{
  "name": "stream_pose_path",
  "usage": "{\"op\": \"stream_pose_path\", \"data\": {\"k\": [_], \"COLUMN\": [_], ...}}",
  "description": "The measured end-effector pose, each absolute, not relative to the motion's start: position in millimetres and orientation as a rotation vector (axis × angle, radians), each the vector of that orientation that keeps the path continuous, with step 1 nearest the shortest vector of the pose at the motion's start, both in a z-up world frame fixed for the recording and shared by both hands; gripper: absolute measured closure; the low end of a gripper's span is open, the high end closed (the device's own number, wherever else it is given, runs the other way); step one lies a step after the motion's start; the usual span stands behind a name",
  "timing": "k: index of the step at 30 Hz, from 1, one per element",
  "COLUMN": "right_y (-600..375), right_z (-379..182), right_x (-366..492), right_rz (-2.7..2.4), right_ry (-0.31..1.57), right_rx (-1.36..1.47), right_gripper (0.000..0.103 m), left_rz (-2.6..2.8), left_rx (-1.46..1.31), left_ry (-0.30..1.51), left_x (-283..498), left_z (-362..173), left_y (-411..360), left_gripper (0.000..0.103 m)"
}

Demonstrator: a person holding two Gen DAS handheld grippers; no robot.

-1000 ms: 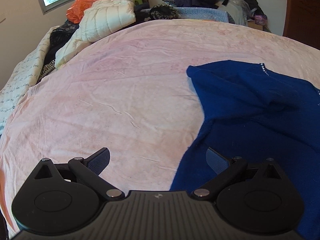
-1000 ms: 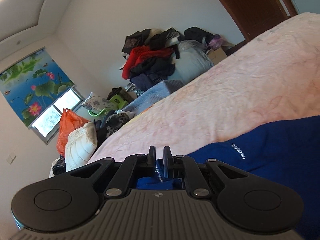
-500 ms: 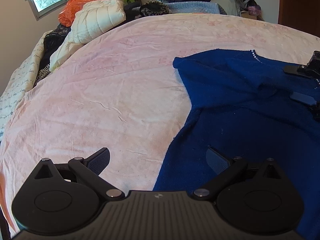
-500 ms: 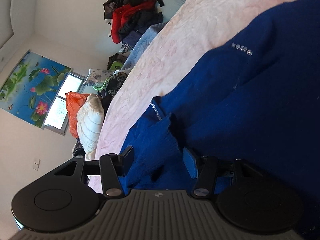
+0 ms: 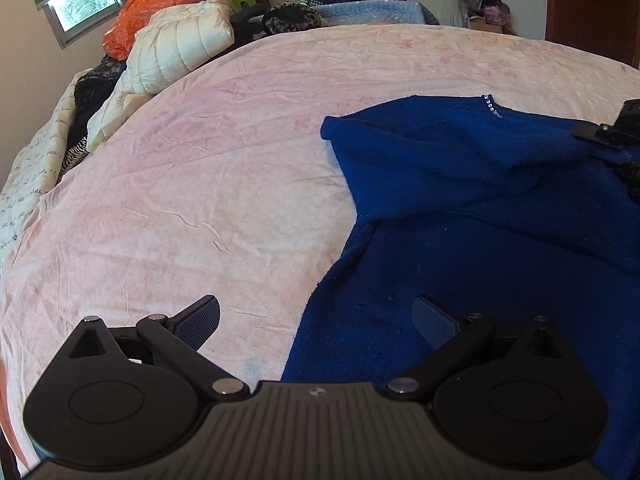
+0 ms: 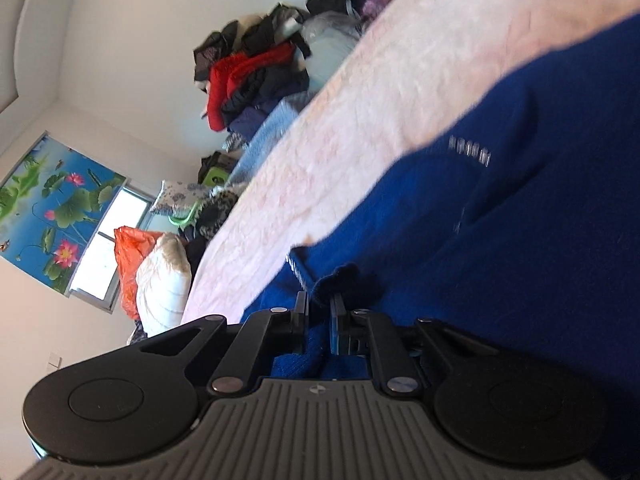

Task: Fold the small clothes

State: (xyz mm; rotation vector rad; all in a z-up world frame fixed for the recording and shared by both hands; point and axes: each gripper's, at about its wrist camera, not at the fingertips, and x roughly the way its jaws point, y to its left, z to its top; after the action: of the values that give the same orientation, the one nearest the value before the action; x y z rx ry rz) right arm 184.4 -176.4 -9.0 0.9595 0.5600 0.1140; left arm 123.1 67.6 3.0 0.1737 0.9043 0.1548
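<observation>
Pink bedspread (image 5: 200, 200) | blue sweater (image 5: 460, 208) flat, neckline toward far edge

**A bright bedroom around my bed**

I look across a wide bed (image 5: 200, 184) covered in a pale pink blanket. Past its far edge, clothes (image 6: 248, 76) are heaped against a plain white wall (image 6: 132, 60). At the bed's far left corner sit a white quilted pillow (image 5: 180, 52) and an orange plastic bag (image 5: 140, 12), under a window (image 5: 84, 4) letting in daylight. A lotus-print blind (image 6: 52, 208) hangs above it. A brown wooden door (image 5: 592, 4) stands at right.
</observation>
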Motion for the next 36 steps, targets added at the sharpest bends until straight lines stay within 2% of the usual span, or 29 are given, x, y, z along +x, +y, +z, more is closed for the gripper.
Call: {"op": "stream_pose_path", "data": {"k": [9,18,24,27,30,33,35,36], "right_y": [-258,-319,-324,-327,-329,-322,-306,-297], "right_z": [27,12,25,21,10,12,18,20], "right_x": [125,89,83,88,86,77,77,80], "right_rz": [-0.031,-0.176,-0.148,-0.182,-0.340,-0.398,-0.311,-0.267], "right_ry": [0.399,0.400,0.360,0.419,0.484,0.429,0.427,0.442], "right_rx": [0.828,0.812,0.821,0.778,0.686,0.607,0.545,0.504], "right_gripper": [0.089,0.090,0.090,0.090,0.084,0.080,0.073,0.064], "left_rz": [0.136,0.114,0.121,0.125,0.120,0.118,0.115,0.114], "left_rx": [0.166,0.168,0.155,0.148,0.147,0.152,0.150,0.147], "left_ry": [0.910,0.917,0.900,0.910,0.915,0.918,0.925,0.928], "left_x": [124,122,121,122,120,118,119,119], "left_z": [0,-1,7,5,2,0,-2,-2], "left_y": [63,57,61,63,63,63,61,61], "left_gripper": [0.000,0.000,0.000,0.000,0.000,0.000,0.000,0.000]}}
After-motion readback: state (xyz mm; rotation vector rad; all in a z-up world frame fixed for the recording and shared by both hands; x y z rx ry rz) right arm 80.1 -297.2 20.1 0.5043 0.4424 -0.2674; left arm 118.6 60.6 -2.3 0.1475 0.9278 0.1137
